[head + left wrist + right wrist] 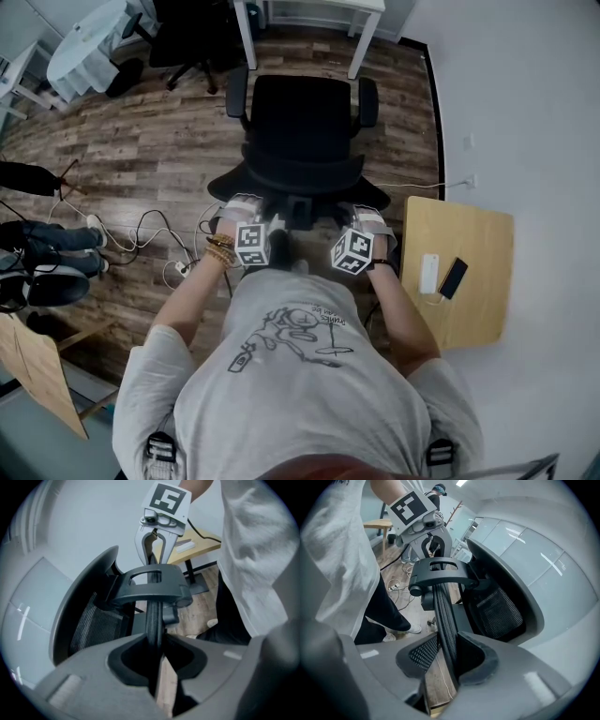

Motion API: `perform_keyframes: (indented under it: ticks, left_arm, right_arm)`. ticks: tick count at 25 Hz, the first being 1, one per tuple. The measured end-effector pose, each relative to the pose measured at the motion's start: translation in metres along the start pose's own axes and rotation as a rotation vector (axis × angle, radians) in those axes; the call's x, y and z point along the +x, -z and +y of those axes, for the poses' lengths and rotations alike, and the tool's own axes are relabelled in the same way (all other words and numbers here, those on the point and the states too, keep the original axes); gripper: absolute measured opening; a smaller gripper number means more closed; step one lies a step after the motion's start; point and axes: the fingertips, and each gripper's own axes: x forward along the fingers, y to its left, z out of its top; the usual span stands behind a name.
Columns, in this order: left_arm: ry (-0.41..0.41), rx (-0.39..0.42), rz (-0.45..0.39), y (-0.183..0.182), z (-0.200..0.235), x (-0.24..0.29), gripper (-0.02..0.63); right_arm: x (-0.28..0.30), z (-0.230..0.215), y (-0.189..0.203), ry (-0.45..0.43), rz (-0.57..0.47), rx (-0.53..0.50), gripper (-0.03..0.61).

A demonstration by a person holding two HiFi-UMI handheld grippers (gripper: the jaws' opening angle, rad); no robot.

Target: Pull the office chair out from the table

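Observation:
The black office chair (pixel 300 122) faces away from me, its seat just short of the white table's legs (pixel 246 37). Both grippers clamp the top edge of its mesh backrest (pixel 300 180). My left gripper (pixel 246 204) is shut on the backrest's thin rim (pixel 153 620), which runs between its jaws (pixel 157 653). My right gripper (pixel 367 211) is shut on the same rim (pixel 443 616) a short way along, the rim passing through its jaws (pixel 445 660). Each gripper view shows the other gripper on the far side of the headrest bracket (pixel 152 585).
A wooden side table (pixel 487 309) with a phone (pixel 453 277) and a white device stands at my right against the wall. Cables and a power strip (pixel 141 234) lie on the wood floor at left. Another black chair (pixel 187 37) and a white round table (pixel 84 52) stand at the back left.

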Motion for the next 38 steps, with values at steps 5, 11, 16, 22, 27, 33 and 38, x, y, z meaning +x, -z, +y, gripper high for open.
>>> perform_keyframes:
  ticks: [5,11,16,22,27,33,38]
  left_arm:
    - [-0.016,-0.005,-0.008,-0.001,0.003,-0.002,0.108]
    - [0.013,-0.076,-0.034,-0.002,0.006,-0.001,0.139]
    - [0.037,-0.161,-0.078,-0.011,0.013,-0.016,0.14]
    - [0.015,-0.299,-0.166,-0.023,0.02,-0.038,0.133]
    - [-0.084,-0.443,-0.348,-0.048,0.05,-0.072,0.044]
    - [-0.122,-0.788,-0.646,-0.088,0.096,-0.129,0.014]
    - [-0.168,-0.905,-0.79,-0.106,0.12,-0.17,0.003]
  right_arm:
    - [-0.002,-0.002,-0.002,0.0,-0.014,0.025,0.132]
    - [-0.007,-0.007,-0.006,-0.057,-0.053,0.119,0.156]
    - [-0.017,-0.01,-0.016,-0.106,-0.115,0.222,0.158]
    - [-0.041,-0.018,-0.029,-0.102,-0.227,0.347,0.123]
    - [-0.062,-0.029,-0.049,-0.055,-0.329,0.429,0.101]
    - [-0.106,-0.056,-0.081,-0.014,-0.517,0.627,0.069]
    - [-0.143,-0.081,-0.105,0.007,-0.677,0.75,0.037]
